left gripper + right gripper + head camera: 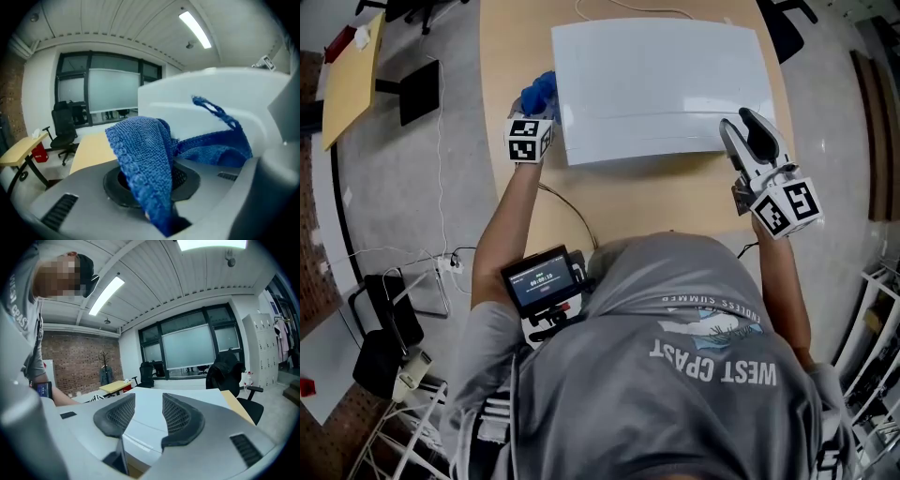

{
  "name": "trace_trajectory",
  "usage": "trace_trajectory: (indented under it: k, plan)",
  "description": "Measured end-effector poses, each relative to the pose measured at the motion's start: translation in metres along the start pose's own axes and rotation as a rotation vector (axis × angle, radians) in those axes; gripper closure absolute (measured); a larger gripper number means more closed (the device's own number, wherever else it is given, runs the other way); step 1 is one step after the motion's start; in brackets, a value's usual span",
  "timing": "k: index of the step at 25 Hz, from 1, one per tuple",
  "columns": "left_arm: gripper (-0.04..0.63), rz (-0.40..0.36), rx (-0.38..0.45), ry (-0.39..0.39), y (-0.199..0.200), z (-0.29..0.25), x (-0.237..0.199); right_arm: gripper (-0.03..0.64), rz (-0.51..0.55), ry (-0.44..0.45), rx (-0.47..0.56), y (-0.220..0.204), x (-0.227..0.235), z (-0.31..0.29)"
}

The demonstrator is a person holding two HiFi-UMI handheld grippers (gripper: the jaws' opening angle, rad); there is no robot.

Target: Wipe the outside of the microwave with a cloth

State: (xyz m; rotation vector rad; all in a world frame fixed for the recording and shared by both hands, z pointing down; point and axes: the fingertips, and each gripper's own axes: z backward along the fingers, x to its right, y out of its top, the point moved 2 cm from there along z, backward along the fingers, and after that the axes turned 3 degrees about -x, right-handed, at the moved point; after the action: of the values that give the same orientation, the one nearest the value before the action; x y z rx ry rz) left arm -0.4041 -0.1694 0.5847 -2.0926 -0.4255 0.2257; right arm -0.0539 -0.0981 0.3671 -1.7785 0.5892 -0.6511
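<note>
We look down on a wooden table (656, 202) that fills the upper middle of the head view, and on it stands the white microwave (661, 84), its flat top towards us. Our right gripper (737, 120) reaches in from the lower right and hangs over the microwave's near right corner; in the right gripper view its jaws stand well apart with nothing between them, only the white top (150, 416) showing below. Our left gripper (532, 120) sits at the microwave's left edge, left of centre in the head view, its jaws clamped narrowly on the blue knitted cloth (145, 159). The cloth (539, 92) bunches just beside the microwave's left side (211, 93); we cannot tell whether it touches. A small screen (542, 279) glows at lower left of centre
</note>
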Motion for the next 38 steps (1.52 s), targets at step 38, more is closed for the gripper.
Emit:
trace_trajectory:
  k: [38]
  plan:
    - [0.506,-0.055,0.307,-0.071,0.098,0.113,0.041,0.508,0.085,0.332,0.076,-0.005,-0.045,-0.044]
